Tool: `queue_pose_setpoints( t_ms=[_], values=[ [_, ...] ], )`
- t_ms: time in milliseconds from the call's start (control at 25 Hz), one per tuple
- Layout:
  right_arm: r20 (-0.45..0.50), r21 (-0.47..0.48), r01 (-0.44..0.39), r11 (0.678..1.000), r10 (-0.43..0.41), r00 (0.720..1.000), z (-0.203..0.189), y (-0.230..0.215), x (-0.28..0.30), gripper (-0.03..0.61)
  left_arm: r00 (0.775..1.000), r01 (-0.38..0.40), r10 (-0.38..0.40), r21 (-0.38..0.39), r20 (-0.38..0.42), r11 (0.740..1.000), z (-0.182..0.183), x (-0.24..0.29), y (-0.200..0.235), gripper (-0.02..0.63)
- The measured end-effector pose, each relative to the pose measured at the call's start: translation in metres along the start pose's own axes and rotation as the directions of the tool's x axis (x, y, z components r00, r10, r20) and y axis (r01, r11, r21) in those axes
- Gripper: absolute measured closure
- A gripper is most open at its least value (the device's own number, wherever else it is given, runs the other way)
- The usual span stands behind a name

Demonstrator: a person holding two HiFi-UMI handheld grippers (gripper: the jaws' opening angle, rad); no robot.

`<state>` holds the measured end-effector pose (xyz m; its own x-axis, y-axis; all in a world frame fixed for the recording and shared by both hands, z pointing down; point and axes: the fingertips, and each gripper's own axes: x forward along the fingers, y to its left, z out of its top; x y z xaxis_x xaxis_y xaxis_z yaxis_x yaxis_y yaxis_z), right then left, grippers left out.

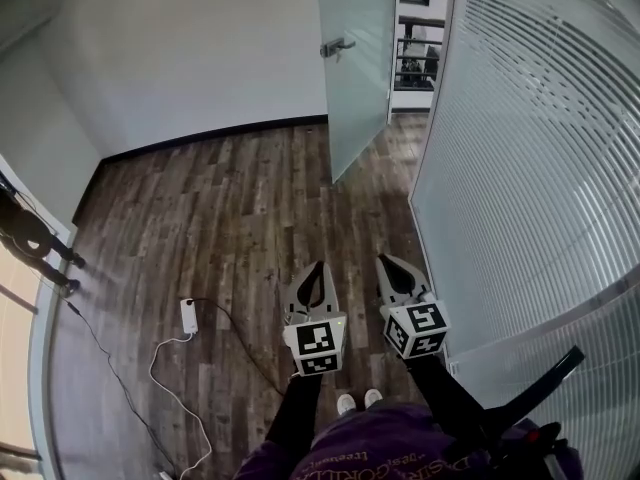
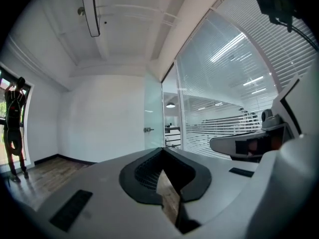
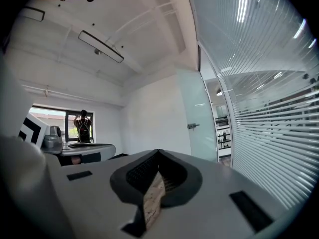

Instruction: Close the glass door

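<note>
The frosted glass door point(image 1: 355, 68) stands open at the far end of the room, swung inward, with a metal lever handle point(image 1: 337, 46) on its face. My left gripper point(image 1: 318, 268) and right gripper point(image 1: 385, 261) are held side by side, well short of the door and pointing toward it. Both are shut with nothing between the jaws. In the left gripper view the jaws point(image 2: 163, 149) meet at the tip, with the door point(image 2: 153, 113) ahead. In the right gripper view the gripper point(image 3: 158, 151) is likewise shut, and the door handle point(image 3: 192, 126) shows ahead to the right.
A curved glass wall with frosted stripes point(image 1: 540, 148) runs along the right. A white power adapter point(image 1: 189, 316) with a trailing cable lies on the wood floor at left. A person point(image 3: 82, 126) stands at the window far left. Shelving shows through the doorway point(image 1: 418, 58).
</note>
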<state>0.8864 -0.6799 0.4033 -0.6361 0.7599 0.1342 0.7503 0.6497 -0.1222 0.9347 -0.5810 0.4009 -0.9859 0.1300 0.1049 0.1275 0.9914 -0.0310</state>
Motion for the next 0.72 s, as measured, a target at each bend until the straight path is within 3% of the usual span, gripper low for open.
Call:
queue_pose_setpoints(
  t_ms=[280,520,720],
  values=[
    [-0.011,-0.006,-0.012,1.000,0.012,1.000,-0.010,0.010,0.013,0.581,1.000,-0.017,0.020,-0.145,0.018,0.989,-0.015,0.001,0.023,0.612],
    [0.001,0.003,-0.033,0.999,0.033,0.999,-0.011,-0.008,0.055,0.581,0.997,-0.071,0.072,-0.089,0.008,0.994,-0.021,0.039,0.042,0.612],
    [-0.004,-0.004,-0.057,0.998,0.057,0.998,-0.006,-0.030,0.104,0.581,0.996,-0.094,0.094,-0.109,-0.004,0.990,-0.024,0.087,0.056,0.612]
  ],
)
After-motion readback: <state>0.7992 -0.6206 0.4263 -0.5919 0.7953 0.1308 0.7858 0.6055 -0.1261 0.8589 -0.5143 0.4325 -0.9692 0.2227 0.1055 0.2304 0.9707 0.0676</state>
